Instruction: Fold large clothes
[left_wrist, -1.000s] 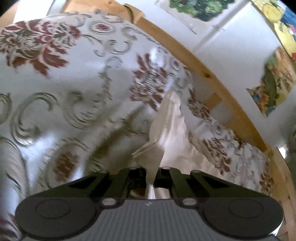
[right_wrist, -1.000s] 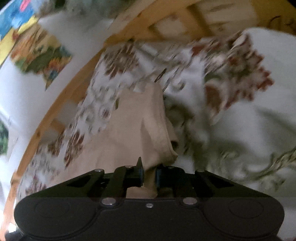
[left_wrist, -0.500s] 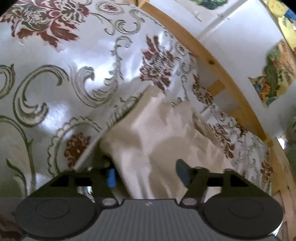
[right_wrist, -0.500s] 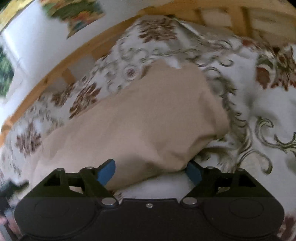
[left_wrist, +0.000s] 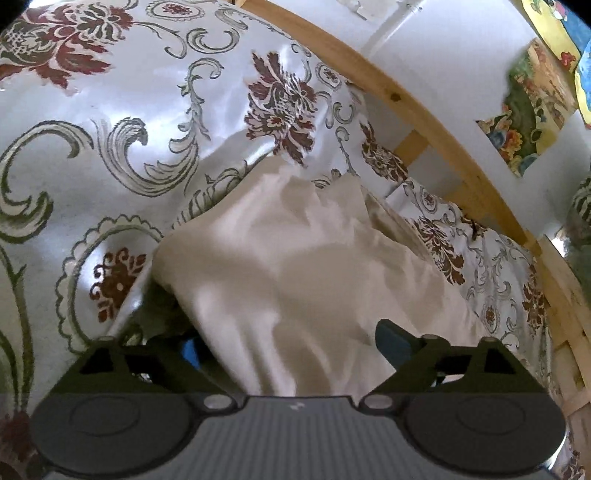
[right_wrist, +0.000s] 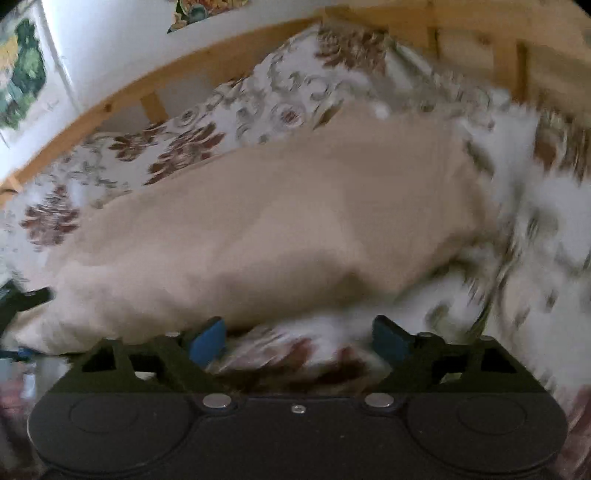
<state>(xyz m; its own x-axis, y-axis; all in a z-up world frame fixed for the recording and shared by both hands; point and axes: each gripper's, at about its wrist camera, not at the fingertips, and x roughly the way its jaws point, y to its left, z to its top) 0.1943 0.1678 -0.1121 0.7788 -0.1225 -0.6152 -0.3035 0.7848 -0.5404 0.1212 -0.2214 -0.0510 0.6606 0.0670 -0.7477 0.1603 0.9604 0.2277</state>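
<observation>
A large beige garment (left_wrist: 295, 258) lies in a folded heap on the floral bedspread (left_wrist: 110, 92). In the left wrist view my left gripper (left_wrist: 291, 343) hovers low over the garment's near end. Its jaws are opening, and loose cloth lies between them without being pinched. Cloth partly hides the left blue pad (left_wrist: 190, 349). The right wrist view is blurred. There the garment (right_wrist: 277, 221) stretches across the middle, and my right gripper (right_wrist: 299, 339) stands open just short of its near edge, with only bedspread (right_wrist: 535, 258) between the fingers. The left gripper (right_wrist: 22, 299) shows at the far left edge.
A wooden bed rail (left_wrist: 424, 110) curves behind the bedspread, with slats below it. Beyond it stands a white wall (left_wrist: 461, 55) with colourful pictures (left_wrist: 532, 103). The same rail (right_wrist: 110, 107) crosses the top of the right wrist view.
Both grippers were shut on corners of the beige garment and have opened, letting it drop onto the bedspread. The right gripper has swung sideways and rolled, and the left has sunk slightly.
</observation>
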